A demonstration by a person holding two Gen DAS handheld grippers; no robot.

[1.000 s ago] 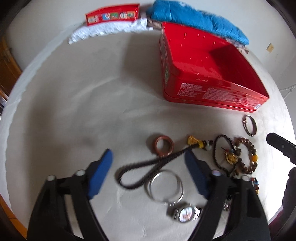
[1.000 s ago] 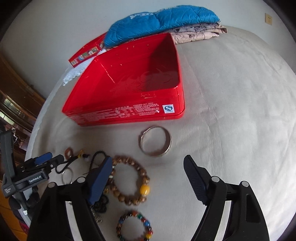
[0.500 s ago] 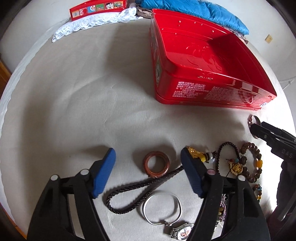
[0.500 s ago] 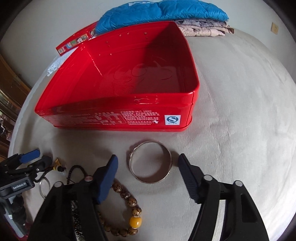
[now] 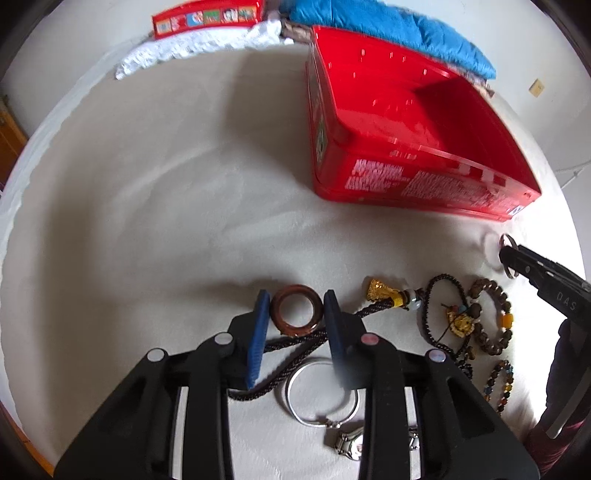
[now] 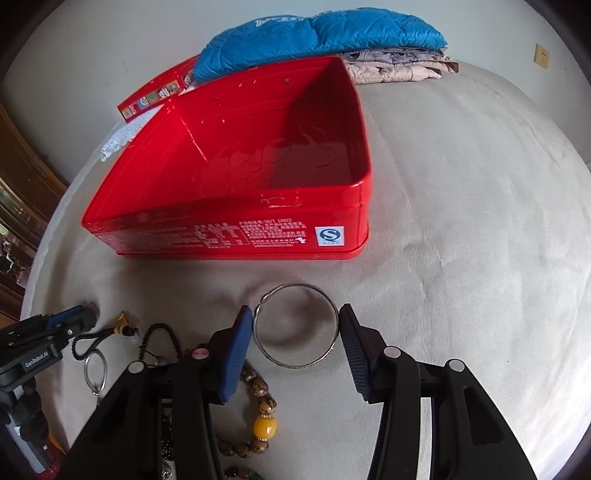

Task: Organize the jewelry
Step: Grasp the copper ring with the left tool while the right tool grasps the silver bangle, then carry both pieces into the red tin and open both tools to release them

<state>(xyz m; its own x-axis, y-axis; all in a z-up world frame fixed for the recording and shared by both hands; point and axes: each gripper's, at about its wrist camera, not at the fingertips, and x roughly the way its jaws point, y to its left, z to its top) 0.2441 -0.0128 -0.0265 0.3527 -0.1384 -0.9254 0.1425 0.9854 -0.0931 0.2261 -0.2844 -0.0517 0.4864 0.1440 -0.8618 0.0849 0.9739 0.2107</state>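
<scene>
An open red tin box (image 5: 413, 147) stands on the beige cloth; it also shows in the right wrist view (image 6: 240, 173) and is empty. My left gripper (image 5: 295, 310) is shut on a brown ring bangle (image 5: 294, 311) that lies on the cloth. My right gripper (image 6: 295, 325) has closed onto a thin silver bangle (image 6: 295, 326), its pads touching both sides. A dark cord necklace (image 5: 295, 350) with a gold charm, a silver bracelet (image 5: 321, 395) and a watch (image 5: 351, 443) lie near the left gripper.
Wooden bead bracelets (image 5: 491, 317) and a coloured bead bracelet (image 5: 500, 384) lie at the right of the left wrist view. An amber-bead bracelet (image 6: 264, 424) lies under the right gripper. Folded blue clothing (image 6: 317, 37) and a long red box (image 5: 207, 16) lie behind the tin.
Both grippers have closed: the left onto the brown ring bangle, the right onto the silver bangle. Both had moved forward over these pieces before closing.
</scene>
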